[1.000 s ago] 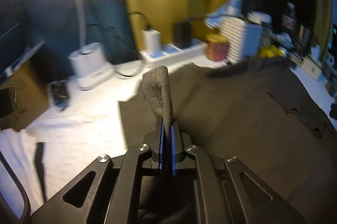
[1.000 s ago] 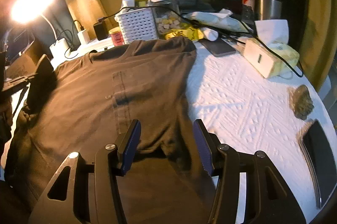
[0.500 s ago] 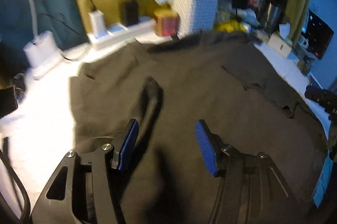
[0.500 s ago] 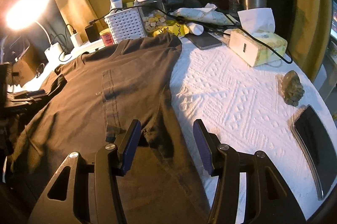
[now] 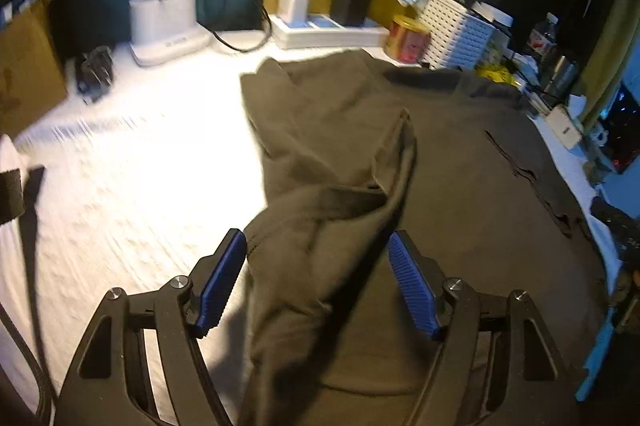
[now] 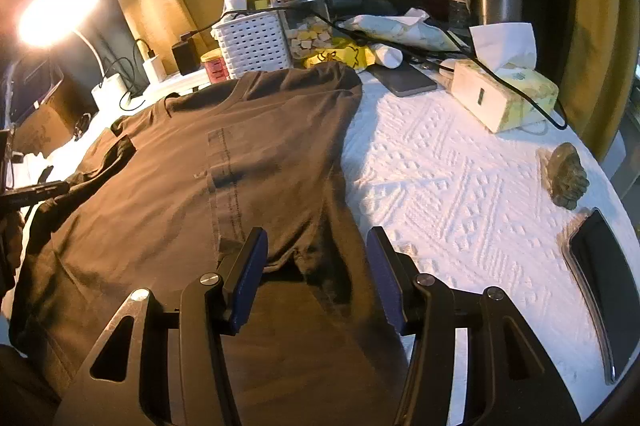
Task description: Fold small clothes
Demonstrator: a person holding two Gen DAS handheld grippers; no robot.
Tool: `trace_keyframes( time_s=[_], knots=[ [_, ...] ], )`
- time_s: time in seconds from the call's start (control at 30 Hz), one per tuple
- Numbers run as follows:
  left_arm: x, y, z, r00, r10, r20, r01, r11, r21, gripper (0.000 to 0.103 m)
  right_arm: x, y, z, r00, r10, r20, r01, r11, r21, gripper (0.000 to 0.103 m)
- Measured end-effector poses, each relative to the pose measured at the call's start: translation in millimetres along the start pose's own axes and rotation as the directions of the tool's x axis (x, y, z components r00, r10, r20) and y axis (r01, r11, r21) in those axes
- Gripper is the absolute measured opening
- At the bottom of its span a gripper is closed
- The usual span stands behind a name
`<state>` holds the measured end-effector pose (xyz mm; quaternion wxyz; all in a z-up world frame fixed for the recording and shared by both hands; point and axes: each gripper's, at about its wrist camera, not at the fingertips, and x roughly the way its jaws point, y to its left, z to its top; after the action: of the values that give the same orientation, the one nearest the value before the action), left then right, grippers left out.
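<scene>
Left tool (image 5: 316, 280): released, jaws spread either side of a raised, rumpled sleeve (image 5: 340, 194) of the dark T-shirt (image 5: 460, 186). Right tool (image 6: 316, 280): released, jaws spread over the shirt's folded side edge. The shirt lies flat ahead of both tools on the white textured surface (image 6: 460, 186); a tissue box (image 6: 504, 94) stands beyond the right tool.

A home: cluttered table (image 6: 460, 162) with tissue box (image 6: 506, 98), snack jar (image 6: 306, 14), lamp (image 6: 56, 12).
</scene>
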<state>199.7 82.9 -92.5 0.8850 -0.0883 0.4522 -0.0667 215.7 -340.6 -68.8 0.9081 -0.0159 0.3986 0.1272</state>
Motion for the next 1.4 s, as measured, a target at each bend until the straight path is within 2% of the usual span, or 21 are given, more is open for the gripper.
trace_keyframes(
  time_s=[0.2, 0.3, 0.37, 0.47, 0.53, 0.67, 0.77, 0.9, 0.93, 1.0, 1.03, 1.07, 1.1, 1.2, 1.4],
  knots=[
    [-15, -28, -12, 0.995, -0.098, 0.035, 0.096, 0.994, 0.049, 0.073, 0, 3, 0, 1.000, -0.004, -0.003, 0.004, 1.000, -0.006, 0.054],
    [-11, -39, -18, 0.985, -0.173, -0.018, 0.174, 0.983, 0.061, 0.073, 0, 3, 0, 1.000, -0.004, -0.003, 0.004, 1.000, -0.010, 0.054],
    [-10, -47, -20, 0.980, -0.194, -0.044, 0.197, 0.977, 0.080, 0.073, 0, 4, 0, 1.000, -0.004, -0.002, 0.004, 1.000, -0.011, 0.054],
    [-17, -55, -20, 0.981, -0.189, -0.049, 0.193, 0.974, 0.120, 0.073, 0, 4, 0, 1.000, -0.004, -0.003, 0.004, 1.000, -0.012, 0.054],
    [-27, -52, -16, 0.985, -0.171, -0.015, 0.171, 0.977, 0.128, 0.073, 0, 3, 0, 1.000, -0.006, -0.003, 0.006, 1.000, -0.011, 0.055],
    [-31, -34, 0, 0.997, -0.041, 0.058, 0.034, 0.992, 0.124, 0.073, 2, 2, 1, 1.000, -0.004, -0.005, 0.004, 1.000, -0.010, 0.055],
    [-21, -20, 10, 0.997, -0.027, 0.066, 0.018, 0.991, 0.131, 0.073, 2, 4, 1, 1.000, 0.001, -0.005, -0.001, 1.000, -0.014, 0.055],
    [-1, -24, 14, 0.999, -0.031, 0.025, 0.025, 0.974, 0.226, 0.072, 2, 5, 0, 1.000, 0.002, -0.004, -0.002, 1.000, -0.013, 0.055],
    [3, -22, 14, 1.000, -0.026, 0.006, 0.023, 0.971, 0.236, 0.069, 2, 4, 0, 1.000, 0.001, -0.004, -0.001, 1.000, -0.011, 0.055],
    [16, -22, 14, 0.999, -0.017, -0.047, 0.029, 0.967, 0.252, 0.040, 1, 3, -1, 1.000, -0.003, -0.003, 0.003, 1.000, -0.005, 0.054],
    [19, -23, 13, 0.998, -0.015, -0.059, 0.030, 0.965, 0.261, 0.033, 0, 2, -1, 1.000, -0.004, -0.002, 0.004, 1.000, -0.002, 0.054],
    [21, -24, 11, 0.997, -0.013, -0.070, 0.032, 0.962, 0.273, 0.018, 0, 1, -2, 1.000, -0.006, -0.002, 0.006, 1.000, 0.001, 0.055],
    [21, -26, 9, 0.997, -0.011, -0.072, 0.031, 0.959, 0.280, 0.009, -1, -1, -2, 1.000, -0.008, -0.003, 0.008, 1.000, 0.004, 0.055],
    [11, -37, 3, 0.998, -0.043, -0.034, 0.052, 0.947, 0.317, 0.003, 0, -4, -3, 1.000, -0.011, -0.004, 0.011, 1.000, 0.010, 0.054],
    [6, -71, -15, 0.990, -0.107, -0.094, 0.135, 0.912, 0.387, 0.003, 1, -4, -2, 1.000, -0.003, -0.003, 0.003, 1.000, 0.006, 0.054]
  ],
)
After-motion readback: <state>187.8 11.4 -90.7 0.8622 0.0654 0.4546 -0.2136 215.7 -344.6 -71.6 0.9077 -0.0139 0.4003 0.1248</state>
